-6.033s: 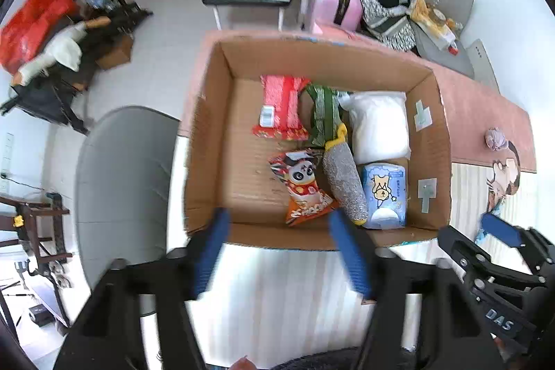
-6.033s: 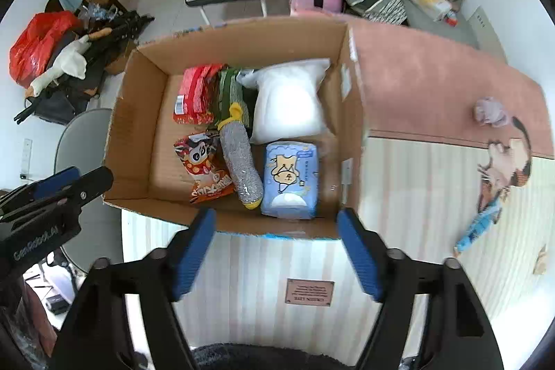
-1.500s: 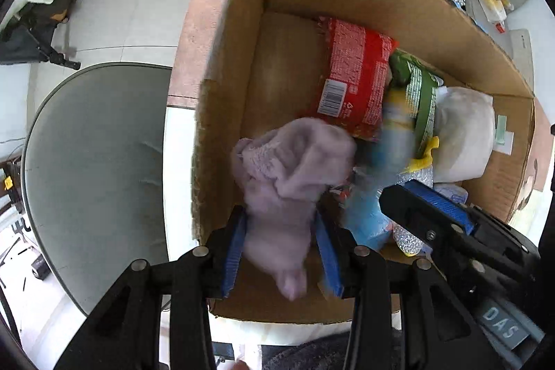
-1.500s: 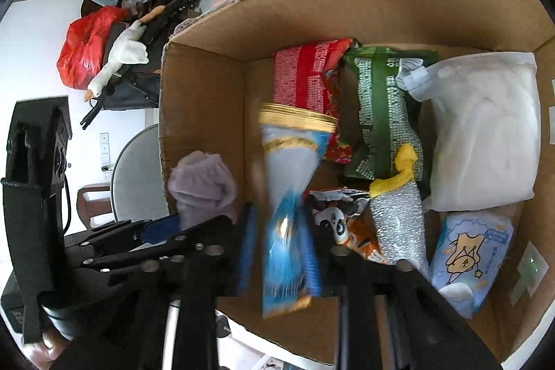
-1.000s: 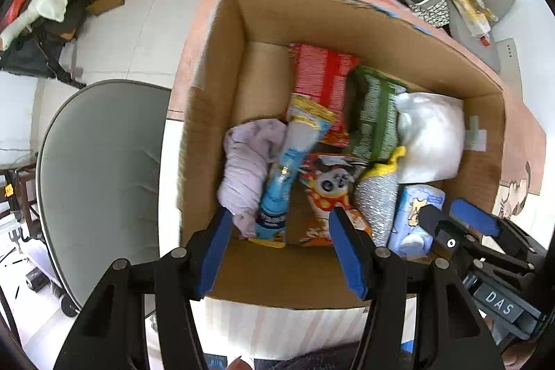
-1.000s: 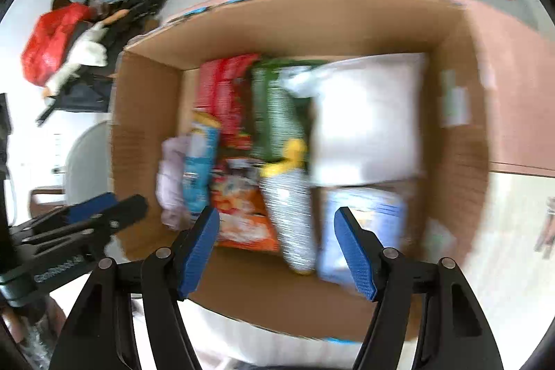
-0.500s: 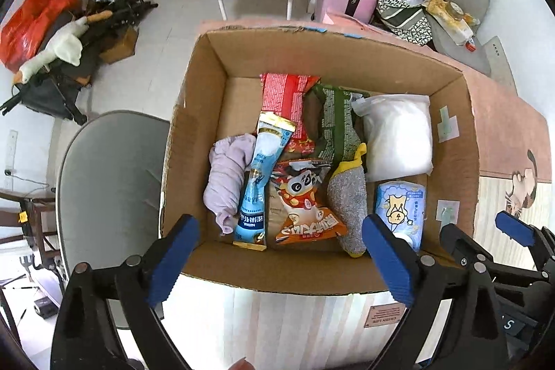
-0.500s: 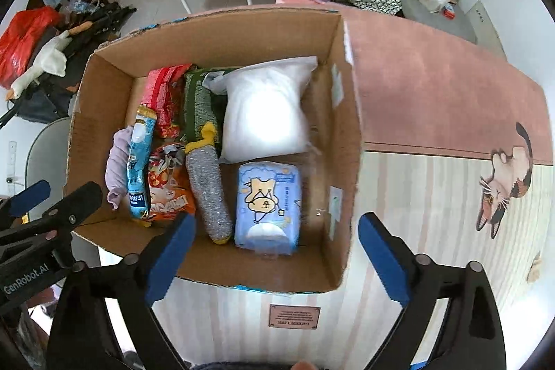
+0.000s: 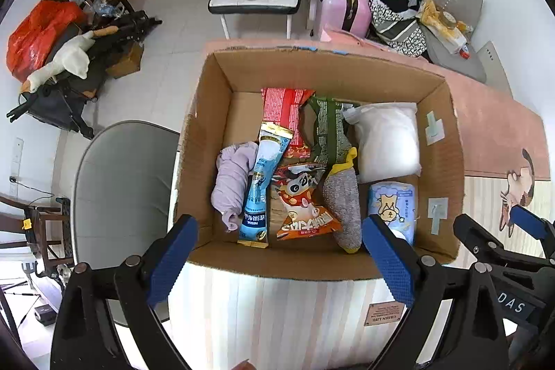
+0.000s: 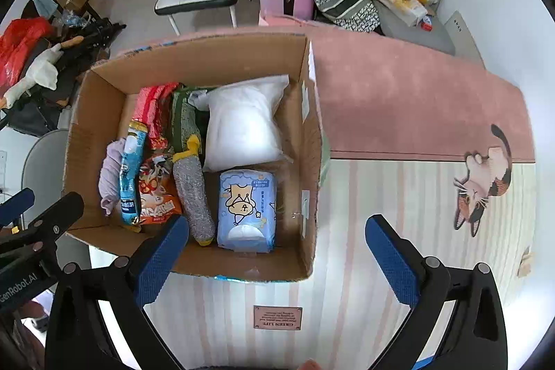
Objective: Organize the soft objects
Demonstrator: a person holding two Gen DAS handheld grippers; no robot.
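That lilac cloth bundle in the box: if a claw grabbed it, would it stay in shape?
Probably not. The lilac cloth bundle lies crumpled and folded, so it would likely droop. It looks light, and its soft wrinkled fabric should grip rather than slip.

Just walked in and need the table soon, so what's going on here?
A person holds two grippers over a cardboard box of soft goods. The left gripper and right gripper are both open and empty. A lilac cloth and blue packet lie inside beside snack bags.
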